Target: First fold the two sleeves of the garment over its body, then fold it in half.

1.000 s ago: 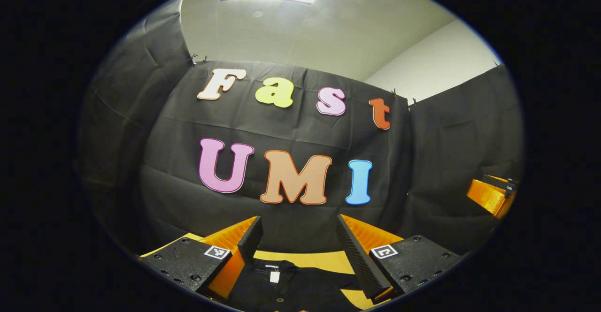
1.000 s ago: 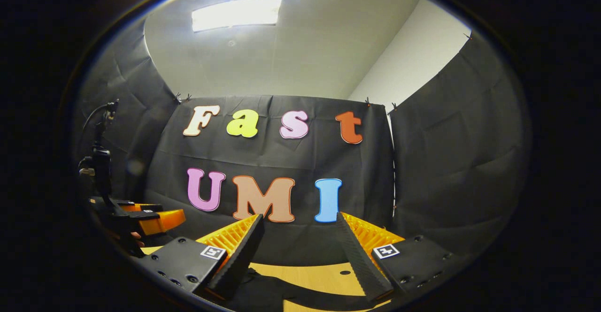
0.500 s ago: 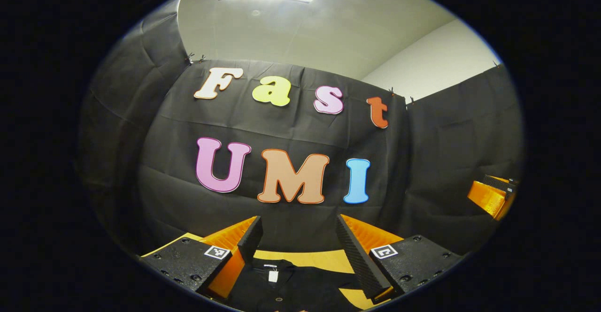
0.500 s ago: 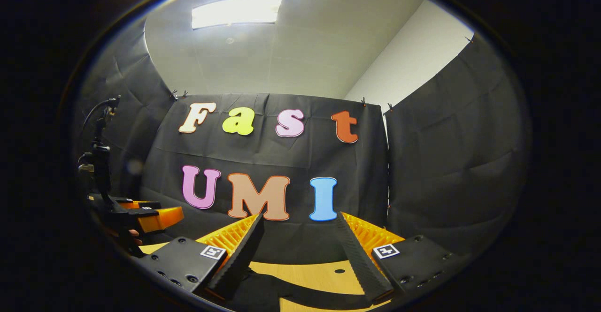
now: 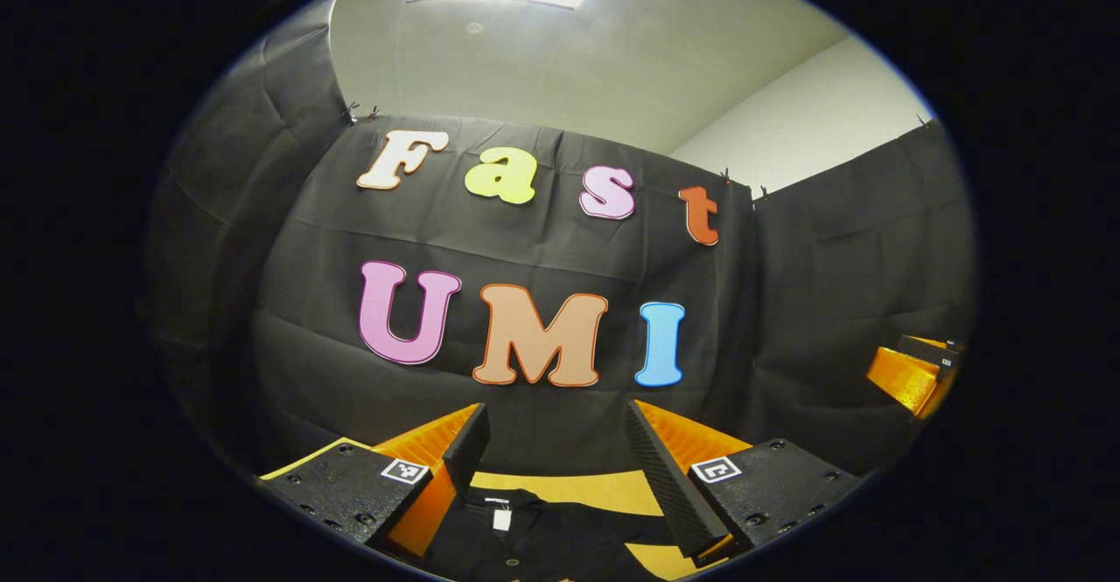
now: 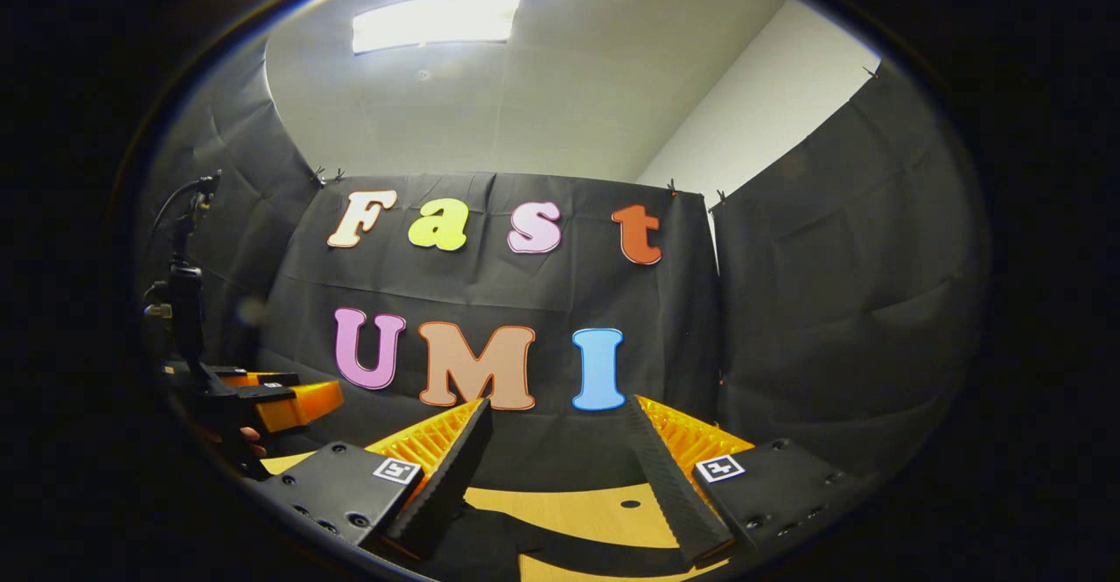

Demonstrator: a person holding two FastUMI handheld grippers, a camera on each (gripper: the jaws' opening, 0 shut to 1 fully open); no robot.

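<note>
Black garment flat on table, collar twd wall, both grippers spread, nothing held

A black garment with a small white tag at its collar lies on a yellow-tan table. In the right gripper view the same tabletop shows light wood-coloured, with a dark dot. The booth wall is black cloth, the ceiling off-white with a bright white light panel.
</note>
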